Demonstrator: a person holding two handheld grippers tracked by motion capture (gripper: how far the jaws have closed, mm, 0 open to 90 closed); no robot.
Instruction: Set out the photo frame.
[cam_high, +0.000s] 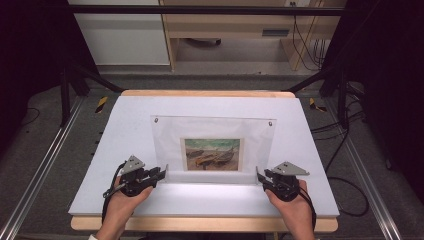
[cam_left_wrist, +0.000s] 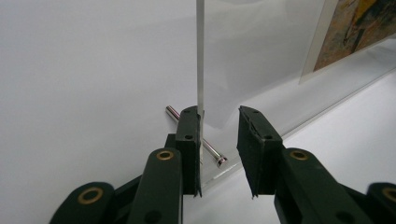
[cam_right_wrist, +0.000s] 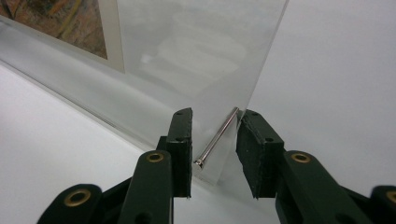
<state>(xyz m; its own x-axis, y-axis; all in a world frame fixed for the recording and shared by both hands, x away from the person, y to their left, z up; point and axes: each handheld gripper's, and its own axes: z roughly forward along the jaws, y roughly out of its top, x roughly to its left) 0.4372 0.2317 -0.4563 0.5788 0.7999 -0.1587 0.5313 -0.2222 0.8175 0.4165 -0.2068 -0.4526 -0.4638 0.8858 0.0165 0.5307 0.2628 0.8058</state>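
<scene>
Both grippers sit at the lower corners of the clear acrylic frame (cam_high: 214, 145) standing on the white table (cam_high: 125, 125): left gripper (cam_left_wrist: 219, 149) and right gripper (cam_right_wrist: 215, 149) gape, each straddling a metal pin (cam_right_wrist: 217, 137).

A white sheet covers the wooden worktop (cam_high: 210, 93). On it stands a clear acrylic picture frame (cam_high: 215, 131), upright on its lower edge, near the front, holding a small painted print (cam_high: 212, 154).
</scene>
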